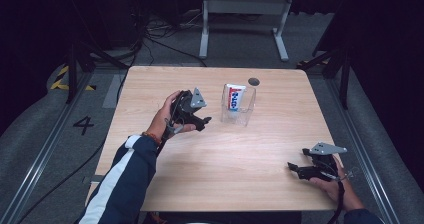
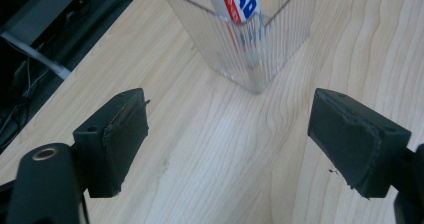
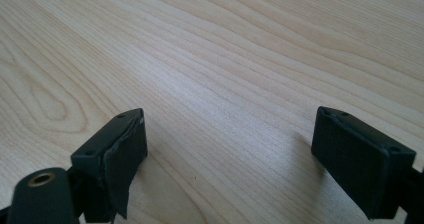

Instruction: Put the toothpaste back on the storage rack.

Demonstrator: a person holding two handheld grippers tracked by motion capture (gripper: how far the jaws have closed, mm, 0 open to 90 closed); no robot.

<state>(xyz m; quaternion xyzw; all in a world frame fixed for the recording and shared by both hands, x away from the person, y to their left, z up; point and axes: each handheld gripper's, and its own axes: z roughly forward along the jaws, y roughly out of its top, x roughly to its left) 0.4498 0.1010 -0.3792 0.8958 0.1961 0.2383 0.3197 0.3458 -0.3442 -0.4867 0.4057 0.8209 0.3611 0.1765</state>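
Okay, white-and-blue tube [image 1: 233, 97] sits upright in the clear ribbed plastic holder [image 1: 238, 115]; looks placed. My left gripper [image 1: 204, 120] just beside it, jaws wide, empty. Right gripper [image 1: 292, 166] wide too, idle.

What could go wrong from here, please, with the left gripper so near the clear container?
1. The left gripper sits beside the clear ribbed container, jaws open and empty. A careless sideways move could knock this tall, light-looking container over.
2. The toothpaste tube leans inside and pokes above the rim, so a tip could spill it onto the table.
3. The clear walls are hard to judge, so the jaws might bump a corner.
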